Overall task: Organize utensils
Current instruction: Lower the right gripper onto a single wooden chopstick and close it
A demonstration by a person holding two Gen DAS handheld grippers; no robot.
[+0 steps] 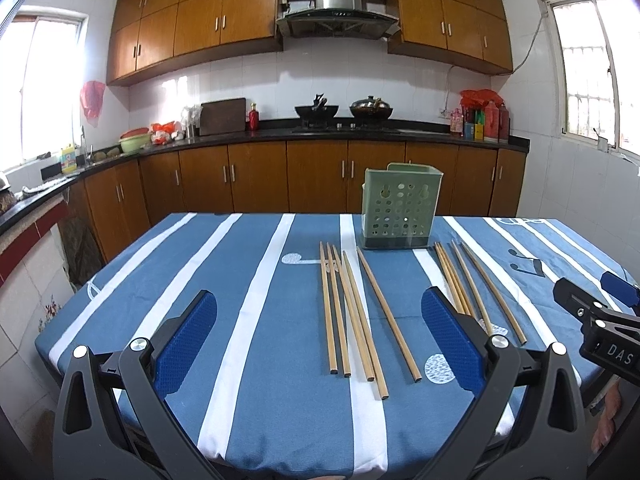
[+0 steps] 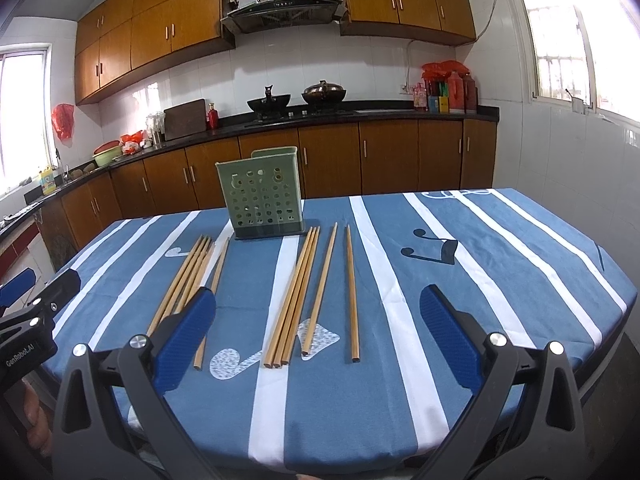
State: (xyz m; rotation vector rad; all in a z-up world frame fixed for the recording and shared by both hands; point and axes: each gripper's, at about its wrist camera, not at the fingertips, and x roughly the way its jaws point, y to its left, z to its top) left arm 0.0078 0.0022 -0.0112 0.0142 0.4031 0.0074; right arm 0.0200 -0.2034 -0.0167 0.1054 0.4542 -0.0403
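- Chopsticks lie in two loose groups on the striped tablecloth [image 1: 240,360]: the left group [image 1: 352,312] and the right group [image 2: 304,296], both just near of the green holder [image 1: 400,208], which stands upright toward the far side of the table.
- The left gripper [image 1: 320,344] hovers wide and empty over the near edge, with the left group between its blue pads.
- The right gripper [image 2: 316,340] is likewise wide and empty, framing the right group.
- Nothing seems to be in the holder yet, so the step in hand is probably a first pick.
- To do it well, come down on a stick that lies apart from its neighbours, such as the lone one at the right edge of the right group [image 2: 352,296], and close across its width near the middle so it does not tip.
- The sticks are thin and flat on soft cloth; the pads may pinch fabric.
- Only the left view shows the right gripper's outer side at the right edge; only the right view shows the right group's near ends.
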